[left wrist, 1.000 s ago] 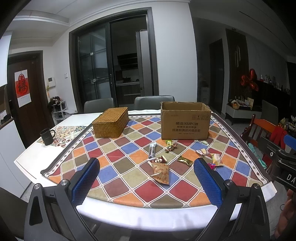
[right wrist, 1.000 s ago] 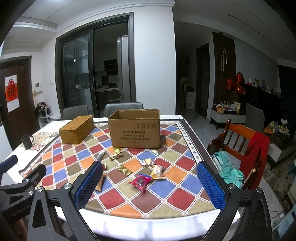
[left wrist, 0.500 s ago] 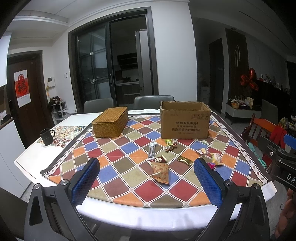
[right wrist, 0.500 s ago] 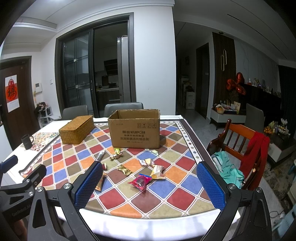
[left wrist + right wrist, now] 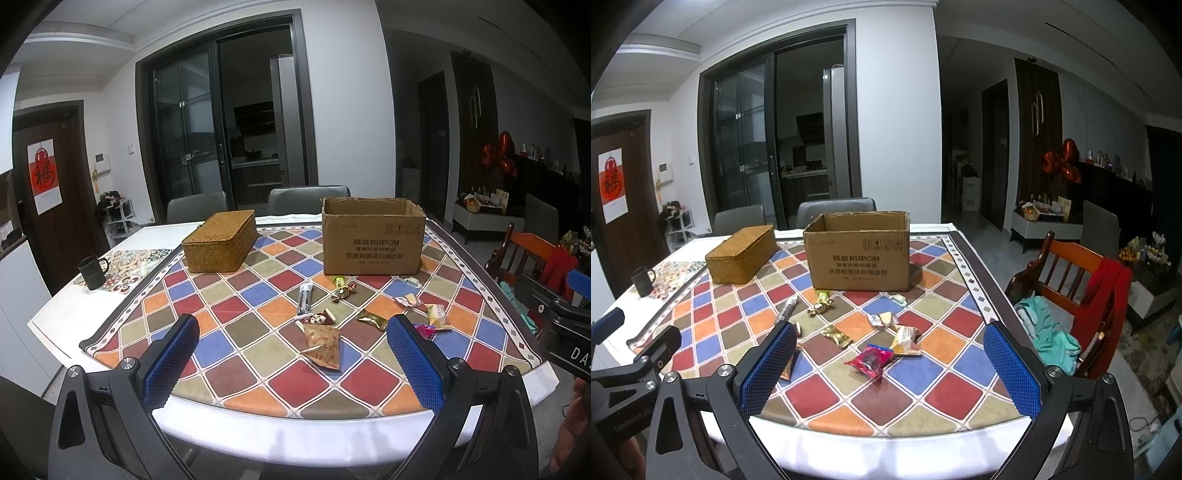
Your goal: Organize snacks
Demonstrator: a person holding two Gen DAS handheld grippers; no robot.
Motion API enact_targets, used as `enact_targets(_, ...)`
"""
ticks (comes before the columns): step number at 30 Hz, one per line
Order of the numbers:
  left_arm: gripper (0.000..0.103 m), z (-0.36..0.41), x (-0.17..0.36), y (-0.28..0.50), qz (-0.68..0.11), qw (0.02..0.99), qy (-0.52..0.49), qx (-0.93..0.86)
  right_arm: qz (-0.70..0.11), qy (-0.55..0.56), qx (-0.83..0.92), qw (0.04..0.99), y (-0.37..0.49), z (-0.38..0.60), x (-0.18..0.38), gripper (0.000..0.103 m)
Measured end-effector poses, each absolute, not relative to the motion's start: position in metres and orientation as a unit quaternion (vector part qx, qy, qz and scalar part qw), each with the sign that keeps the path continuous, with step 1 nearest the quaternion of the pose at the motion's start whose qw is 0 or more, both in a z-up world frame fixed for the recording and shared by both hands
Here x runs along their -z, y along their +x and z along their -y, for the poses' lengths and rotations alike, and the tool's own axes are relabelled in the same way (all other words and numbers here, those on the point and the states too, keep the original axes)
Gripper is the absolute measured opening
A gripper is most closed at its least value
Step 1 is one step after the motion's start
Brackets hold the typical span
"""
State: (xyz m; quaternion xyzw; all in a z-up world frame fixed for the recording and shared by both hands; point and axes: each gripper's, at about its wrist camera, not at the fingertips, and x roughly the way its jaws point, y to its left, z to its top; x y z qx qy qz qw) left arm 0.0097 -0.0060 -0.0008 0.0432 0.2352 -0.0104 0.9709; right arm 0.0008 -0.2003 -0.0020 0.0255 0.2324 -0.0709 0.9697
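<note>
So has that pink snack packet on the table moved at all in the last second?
No. The pink snack packet lies on the same tiles, equally near the cardboard box.

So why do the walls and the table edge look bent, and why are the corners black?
Left wrist view: fisheye lens bows the door frame and table edge; corners go black outside the lens circle. Right wrist view: same curving, dim room light, cardboard box print slightly soft.

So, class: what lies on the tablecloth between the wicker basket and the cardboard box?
Nothing. In the right wrist view, only bare checked tablecloth separates the wicker basket from the cardboard box; the snacks lie nearer the grippers.
</note>
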Motion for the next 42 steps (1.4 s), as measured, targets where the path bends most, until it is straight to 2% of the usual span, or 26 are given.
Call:
enact_targets(23,0.103,0.022,0.032,0.078,-0.279,0.958,0.067,0.012,-0.285,0.034,0.086,0.954,0.072,0.214,0.031,0.103)
enact_targets(42,0.103,0.035,0.089,0.136,-0.336,0.938,0.086,0.024,-0.361,0.043,0.074,0.929,0.139,0.212,0.087,0.103)
